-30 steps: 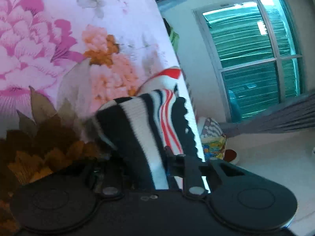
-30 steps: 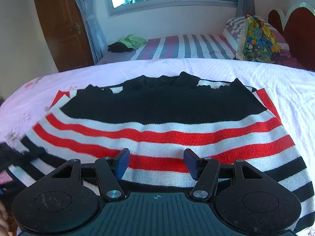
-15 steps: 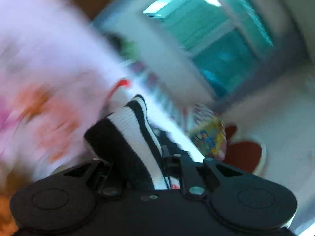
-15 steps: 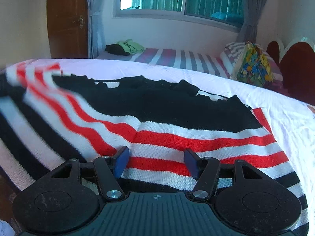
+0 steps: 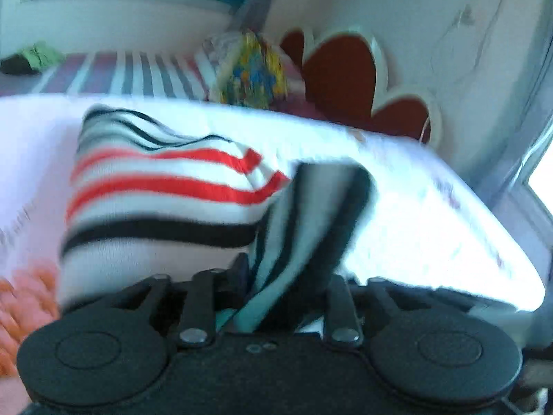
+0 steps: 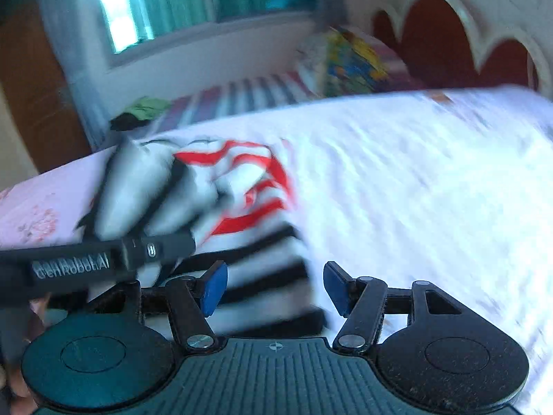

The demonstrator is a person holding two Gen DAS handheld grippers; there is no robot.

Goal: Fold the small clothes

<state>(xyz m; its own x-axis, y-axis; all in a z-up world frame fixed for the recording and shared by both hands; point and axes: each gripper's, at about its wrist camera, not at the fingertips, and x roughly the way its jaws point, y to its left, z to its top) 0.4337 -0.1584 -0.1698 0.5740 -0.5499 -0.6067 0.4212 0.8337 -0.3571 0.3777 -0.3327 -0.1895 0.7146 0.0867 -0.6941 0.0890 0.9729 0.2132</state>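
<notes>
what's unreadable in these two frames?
- Left gripper fingers: left wrist view, buried under the sweater fold bunched between them.
- Sweater's lie: both views, motion blur smears its edges, so the fold line is unclear.
- Sweater's left part: right wrist view, blocked by the left gripper's body.
- Right gripper: fingers open, empty; contact with the bed unclear.

Left hand-held gripper (image 5: pixel 276 287) swung the striped sweater (image 5: pixel 162 204) edge across; sweater was flat, now doubled over into a bunch. Left hand-held gripper now shows in right wrist view, over the sweater. Right hand-held gripper (image 6: pixel 274 288) now off to the sweater's edge.
</notes>
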